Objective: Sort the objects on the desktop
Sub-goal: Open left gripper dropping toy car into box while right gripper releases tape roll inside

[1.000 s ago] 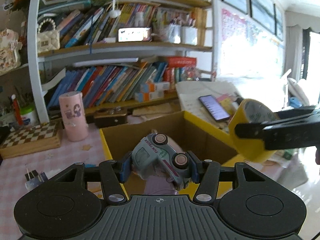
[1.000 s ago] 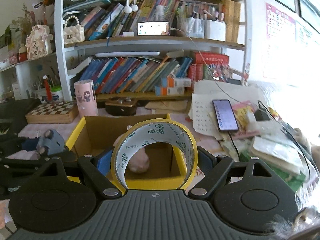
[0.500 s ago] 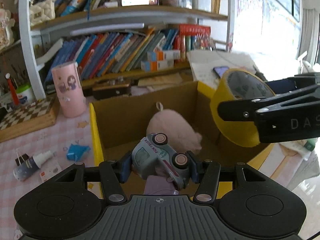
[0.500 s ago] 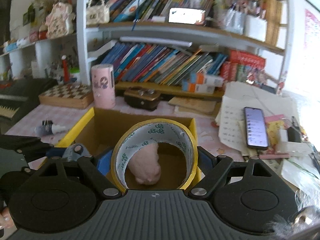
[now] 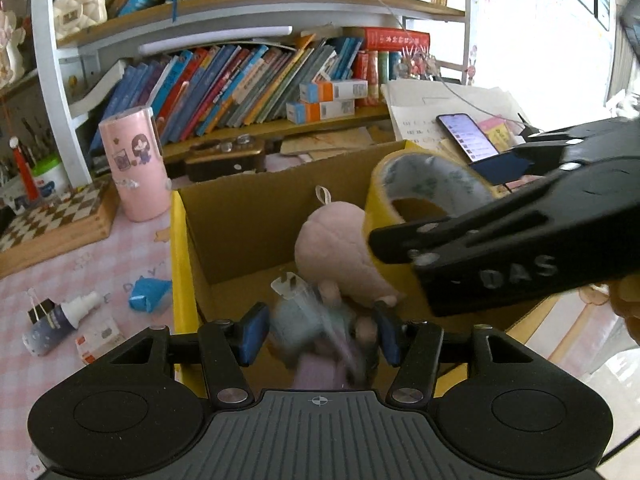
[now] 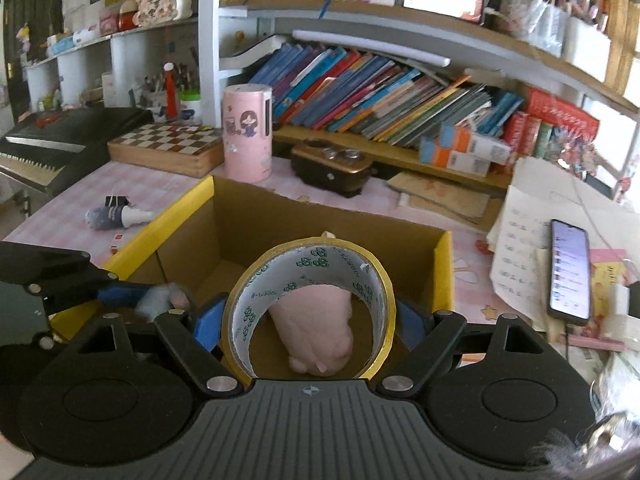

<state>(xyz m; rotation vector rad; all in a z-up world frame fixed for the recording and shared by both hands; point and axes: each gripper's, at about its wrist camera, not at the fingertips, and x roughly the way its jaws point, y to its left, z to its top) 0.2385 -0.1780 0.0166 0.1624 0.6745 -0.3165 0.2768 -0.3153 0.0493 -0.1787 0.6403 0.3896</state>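
An open cardboard box [image 5: 180, 264] with yellow rims holds a pink plush toy [image 5: 336, 248]. My left gripper [image 5: 320, 336] hangs over the box's near side and its jaws are opening. The grey toy truck [image 5: 308, 324] between them is blurred, with a gap showing beside the left pad. My right gripper [image 6: 308, 320] is shut on a yellow tape roll [image 6: 308, 264], held upright above the box [image 6: 180, 216] with the plush [image 6: 320, 328] showing through its hole. In the left wrist view the roll [image 5: 416, 184] sits over the box's right side.
A pink cylinder [image 5: 134, 164], a chessboard box [image 5: 52, 216], a small spray bottle [image 5: 56, 320] and a blue scrap [image 5: 148, 294] lie left of the box. A phone [image 6: 568, 272] on papers is to its right. Bookshelves stand behind, and a keyboard [image 6: 60, 140] sits far left.
Both grippers moved forward and down over the box. The left jaws widened and the truck, sharply gripped before, is now blurred and lower. The tape roll stays gripped.
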